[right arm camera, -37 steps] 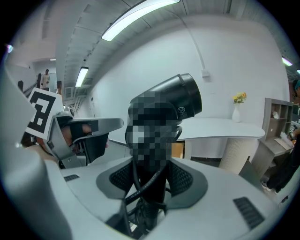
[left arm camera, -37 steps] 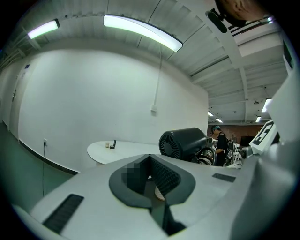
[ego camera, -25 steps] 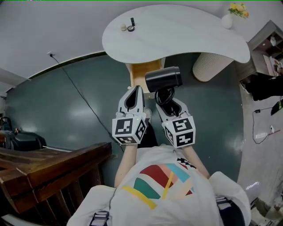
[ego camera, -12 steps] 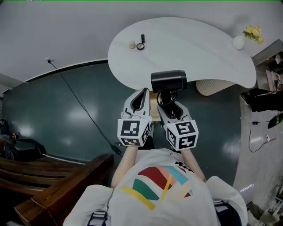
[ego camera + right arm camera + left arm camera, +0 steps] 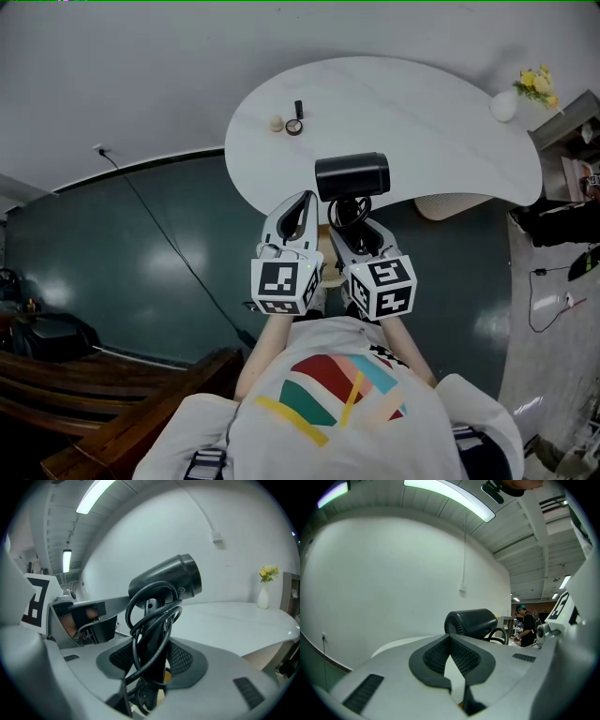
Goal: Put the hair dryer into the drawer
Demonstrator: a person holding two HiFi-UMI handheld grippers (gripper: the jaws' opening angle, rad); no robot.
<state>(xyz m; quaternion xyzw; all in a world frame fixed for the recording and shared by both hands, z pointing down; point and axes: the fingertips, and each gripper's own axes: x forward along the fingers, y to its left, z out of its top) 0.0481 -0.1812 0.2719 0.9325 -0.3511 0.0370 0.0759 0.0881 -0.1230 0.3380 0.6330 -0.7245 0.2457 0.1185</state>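
Right tongs (image 5: 359,232) clamp the hair dryer (image 5: 352,176) by its cord-wrapped handle, barrel uppermost, at the white counter's (image 5: 422,112) near edge; left tongs (image 5: 300,206) closed, empty, just beside

The dryer (image 5: 352,176) is black plastic with a soft satin shine; its cord (image 5: 150,616) looks like smooth rubber. The table (image 5: 422,112) top is white, smooth and matt. The floor (image 5: 141,244) below the table is dark green and glossy. The left gripper (image 5: 302,202) and right gripper (image 5: 361,230) are matt grey plastic, with ribbed black pads (image 5: 464,656).
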